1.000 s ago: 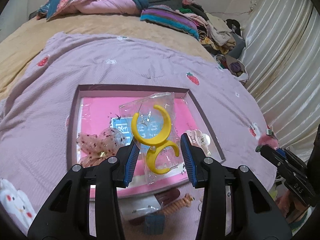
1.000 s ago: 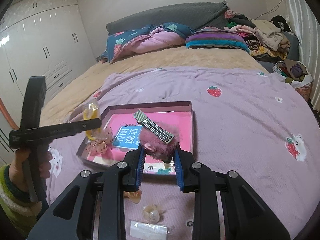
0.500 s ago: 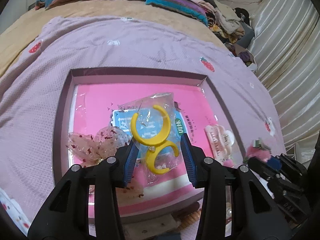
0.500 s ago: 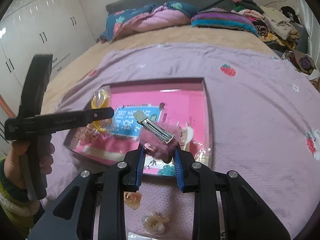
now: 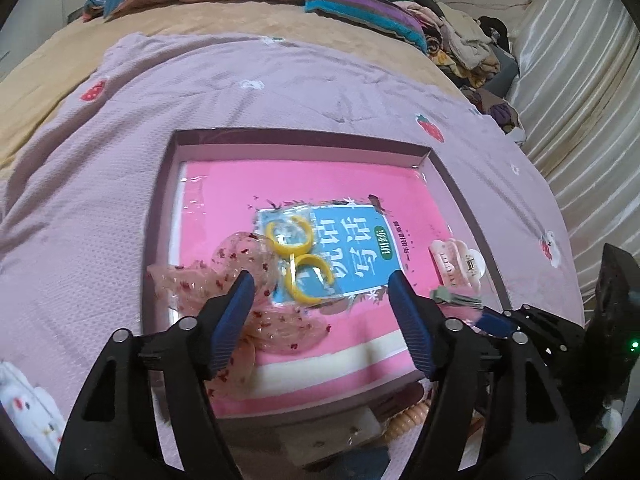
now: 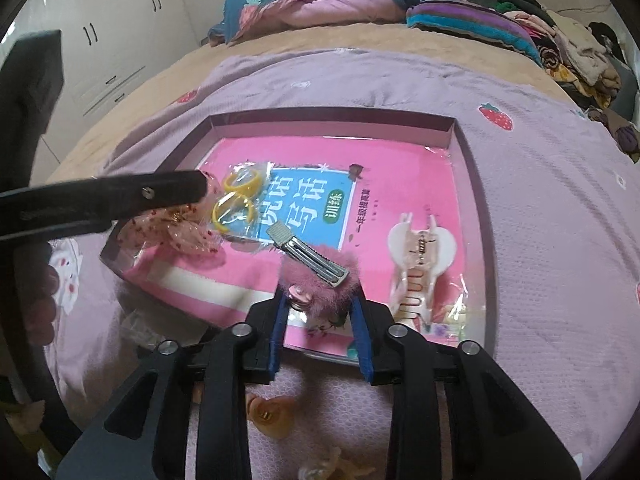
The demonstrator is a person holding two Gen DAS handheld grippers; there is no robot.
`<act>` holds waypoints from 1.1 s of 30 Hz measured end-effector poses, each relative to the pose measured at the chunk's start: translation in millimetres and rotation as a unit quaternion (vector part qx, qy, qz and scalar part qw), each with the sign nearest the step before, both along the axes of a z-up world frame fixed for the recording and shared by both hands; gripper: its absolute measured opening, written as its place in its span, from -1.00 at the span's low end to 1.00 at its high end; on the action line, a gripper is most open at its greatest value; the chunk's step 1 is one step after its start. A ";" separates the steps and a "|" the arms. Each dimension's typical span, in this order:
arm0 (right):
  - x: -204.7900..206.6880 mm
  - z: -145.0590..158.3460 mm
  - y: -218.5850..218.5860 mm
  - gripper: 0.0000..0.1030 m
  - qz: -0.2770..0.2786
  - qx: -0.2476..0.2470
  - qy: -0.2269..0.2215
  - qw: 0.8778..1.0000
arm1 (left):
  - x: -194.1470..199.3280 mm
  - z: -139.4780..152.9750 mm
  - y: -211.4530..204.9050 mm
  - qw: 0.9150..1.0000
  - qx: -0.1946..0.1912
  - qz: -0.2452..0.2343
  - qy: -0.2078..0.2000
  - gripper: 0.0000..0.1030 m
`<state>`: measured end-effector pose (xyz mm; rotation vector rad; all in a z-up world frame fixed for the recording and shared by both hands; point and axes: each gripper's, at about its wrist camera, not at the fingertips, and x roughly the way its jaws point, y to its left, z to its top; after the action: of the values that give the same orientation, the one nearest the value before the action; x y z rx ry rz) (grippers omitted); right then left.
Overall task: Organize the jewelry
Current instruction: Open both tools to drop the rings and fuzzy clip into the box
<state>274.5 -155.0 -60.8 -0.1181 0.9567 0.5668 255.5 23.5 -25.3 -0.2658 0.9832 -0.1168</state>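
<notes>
In the tray (image 6: 472,184) on the bed, going left to right, a sheer bow (image 6: 188,232) lies at the left edge, the bagged yellow hoops (image 5: 298,258) beside it and a pale claw clip (image 6: 420,256) near the right edge, while a few clips still wait on the blanket (image 6: 560,200) off the near edge. The left gripper (image 5: 320,300) has just opened and dropped the hoops it held half a second ago. The right gripper (image 6: 320,308), its jaws just eased apart, still cradles the fluffy pink clip (image 6: 320,276) over the near edge.
</notes>
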 end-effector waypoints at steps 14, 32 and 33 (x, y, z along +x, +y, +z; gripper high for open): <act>-26.0 40.4 -29.3 0.34 -0.034 0.027 -0.047 0.998 | -33.5 27.7 19.4 0.999 -0.009 0.035 -0.031 0.57; -75.8 100.2 -67.4 0.62 -0.057 0.068 -0.110 0.990 | -83.6 75.8 17.0 0.996 -0.010 0.048 -0.081 0.81; -78.9 102.3 -69.2 0.62 -0.059 0.069 -0.113 0.989 | -84.9 76.8 16.7 0.995 -0.009 0.048 -0.082 0.81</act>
<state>195.7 -224.3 41.5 -0.0019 0.6975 0.4978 170.6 40.2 51.5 -0.3151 0.8055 -0.0594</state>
